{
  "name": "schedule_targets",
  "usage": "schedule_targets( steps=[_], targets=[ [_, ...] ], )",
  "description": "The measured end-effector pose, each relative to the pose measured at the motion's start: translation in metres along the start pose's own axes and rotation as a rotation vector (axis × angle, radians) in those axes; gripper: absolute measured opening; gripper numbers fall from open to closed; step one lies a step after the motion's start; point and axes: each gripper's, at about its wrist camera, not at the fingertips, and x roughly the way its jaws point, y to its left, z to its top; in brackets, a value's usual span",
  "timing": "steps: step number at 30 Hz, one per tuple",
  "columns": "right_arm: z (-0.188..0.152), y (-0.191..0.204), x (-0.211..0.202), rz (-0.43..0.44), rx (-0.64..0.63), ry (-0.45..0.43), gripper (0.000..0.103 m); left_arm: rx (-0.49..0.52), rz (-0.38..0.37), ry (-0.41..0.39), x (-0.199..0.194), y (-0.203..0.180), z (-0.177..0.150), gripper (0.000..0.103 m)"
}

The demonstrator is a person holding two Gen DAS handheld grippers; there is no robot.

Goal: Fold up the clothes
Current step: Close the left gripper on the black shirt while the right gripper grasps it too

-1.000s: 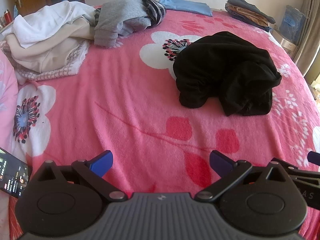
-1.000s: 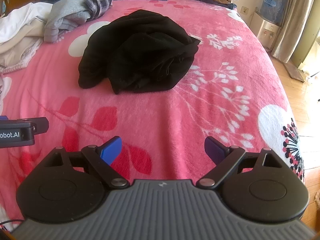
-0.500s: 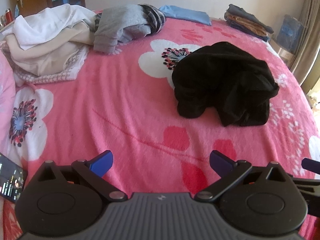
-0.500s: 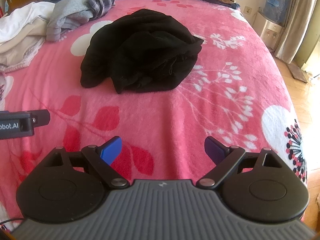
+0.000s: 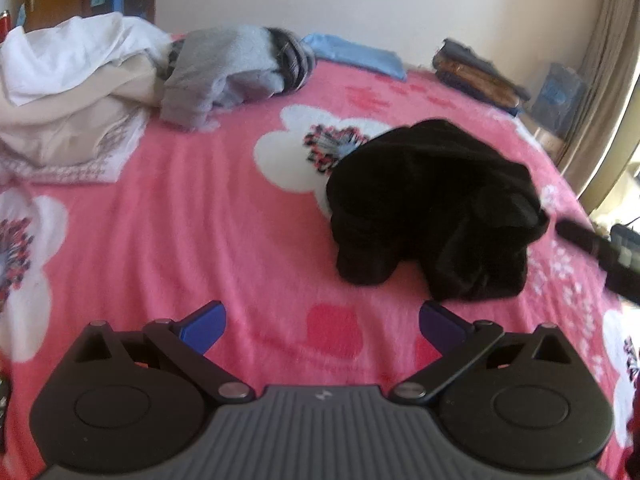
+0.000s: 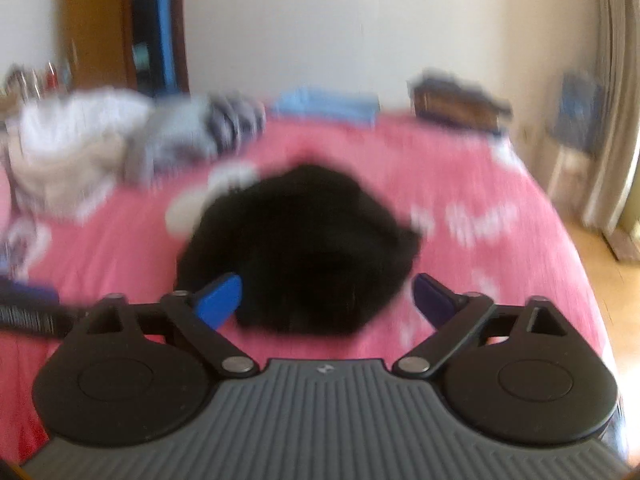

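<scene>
Both claws, left claw (image 5: 322, 322) and right claw (image 6: 326, 298), gape empty, the right's jaws just widening, black garment (image 5: 432, 212) at twelve o'clock on the bed (image 5: 200, 220).

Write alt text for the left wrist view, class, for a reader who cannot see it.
A crumpled black garment lies on a pink flowered bedspread, ahead and to the right of the open, empty left gripper. Unfolded white, beige and grey clothes are heaped at the far left; folded ones sit along the far edge.
</scene>
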Motion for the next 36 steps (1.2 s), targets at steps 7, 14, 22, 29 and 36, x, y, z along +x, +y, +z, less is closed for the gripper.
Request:
schedule_targets(
  steps=[7,14,22,29,36],
  targets=[
    [0.041,-0.013,0.049,0.082,-0.083,-0.089,0.102,0.097,0.011,-0.08,0.034,-0.013,0.024,0.103],
    [0.064,-0.015,0.137,0.159,-0.095,0.058,0.101,0.141,0.056,-0.033,0.092,-0.026,0.051,0.089],
    [0.05,-0.012,0.156,0.241,-0.021,0.204,0.033,0.042,-0.019,0.027,0.112,-0.019,0.042,0.026],
    [0.037,-0.013,0.092,0.34,-0.026,0.158,0.01,0.048,-0.041,0.011,0.08,-0.013,0.03,0.005],
    [-0.004,0.011,0.033,0.461,-0.079,0.236,0.009,0.019,-0.029,0.058,0.044,0.011,0.007,0.005]
  ],
)
